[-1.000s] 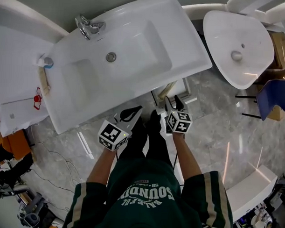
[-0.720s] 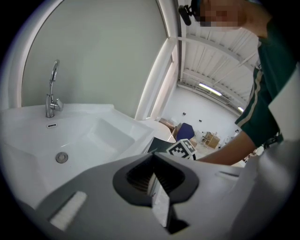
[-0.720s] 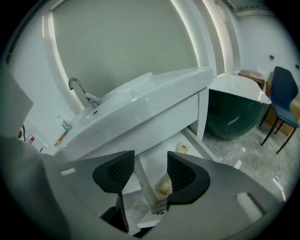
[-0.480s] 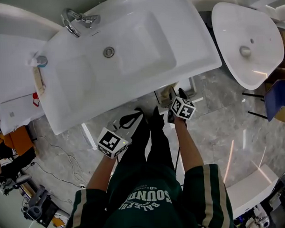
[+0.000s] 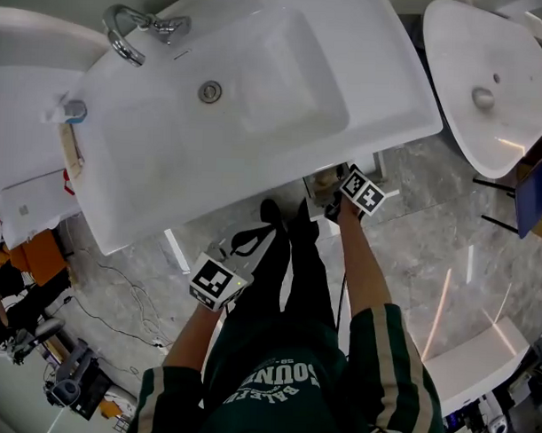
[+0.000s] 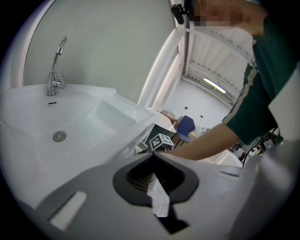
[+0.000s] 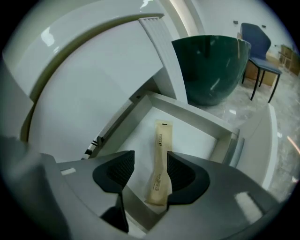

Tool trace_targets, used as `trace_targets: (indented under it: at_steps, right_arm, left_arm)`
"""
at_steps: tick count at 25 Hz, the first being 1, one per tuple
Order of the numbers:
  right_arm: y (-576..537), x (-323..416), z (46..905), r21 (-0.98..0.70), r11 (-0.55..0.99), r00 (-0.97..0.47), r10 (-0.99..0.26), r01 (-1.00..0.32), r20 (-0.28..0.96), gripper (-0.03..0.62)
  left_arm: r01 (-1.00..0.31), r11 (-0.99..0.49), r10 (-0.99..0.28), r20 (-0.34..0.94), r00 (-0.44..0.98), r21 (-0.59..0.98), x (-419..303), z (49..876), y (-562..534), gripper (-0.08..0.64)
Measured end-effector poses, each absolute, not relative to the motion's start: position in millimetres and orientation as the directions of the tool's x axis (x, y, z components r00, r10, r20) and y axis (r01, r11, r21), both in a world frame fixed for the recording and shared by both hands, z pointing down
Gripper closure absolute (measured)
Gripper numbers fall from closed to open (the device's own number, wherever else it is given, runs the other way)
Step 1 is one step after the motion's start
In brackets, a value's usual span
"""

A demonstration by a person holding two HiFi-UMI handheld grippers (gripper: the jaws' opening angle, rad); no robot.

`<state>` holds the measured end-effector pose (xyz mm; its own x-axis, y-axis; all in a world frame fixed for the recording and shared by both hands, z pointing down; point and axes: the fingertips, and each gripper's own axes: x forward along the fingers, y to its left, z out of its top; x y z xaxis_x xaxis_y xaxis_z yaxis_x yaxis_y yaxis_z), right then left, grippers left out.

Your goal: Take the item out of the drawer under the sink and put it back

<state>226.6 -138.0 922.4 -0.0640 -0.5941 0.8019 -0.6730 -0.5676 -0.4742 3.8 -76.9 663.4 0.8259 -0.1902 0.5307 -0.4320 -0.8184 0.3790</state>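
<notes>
A beige sachet [image 7: 161, 140] lies flat on the floor of the open white drawer [image 7: 225, 129], under the big white sink [image 5: 258, 86]. My right gripper [image 7: 147, 164] is open and hangs just above the drawer, its two dark pads on either side of the sachet's near end. In the head view the right gripper [image 5: 343, 194] reaches under the sink's front edge, where a corner of the drawer [image 5: 324, 181] shows. My left gripper [image 5: 251, 240] is shut and held back beside the person's legs, holding nothing; its tips [image 6: 152, 152] meet.
A chrome tap [image 5: 126, 33] stands at the sink's back left. A second white basin [image 5: 489, 86] is to the right. A dark green bowl [image 7: 211, 65] and a blue chair [image 7: 258, 47] stand beyond the drawer. Cables [image 5: 117, 312] trail over the marble floor at left.
My right gripper has moved forward, up to the sink's front edge and over the drawer. My left gripper has dropped back a little toward the person.
</notes>
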Motion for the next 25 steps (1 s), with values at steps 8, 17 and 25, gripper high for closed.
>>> trace_targets:
  at_steps: [8,17,25]
  right_arm:
    - [-150,240,956,-0.457,-0.636,-0.057,-0.545,-0.623,0.837,0.399]
    - [-151,241,985,-0.439,-0.721,-0.050,-0.492,-0.535,0.869,0.399]
    - [-142,242,991,-0.379,-0.753,-0.049,-0.420,-0.539,0.906,0.469]
  left_arm:
    - [-0.471,-0.791,-0.227,0.528,0.818,0.390,2,668,-86,0.509]
    - [-0.504,-0.763,-0.239,0.548,0.802,0.405,-9,680,-83,0.509]
    - [-0.520,-0.749,-0.246,0.557,0.793,0.410,-18,687,-82,0.509]
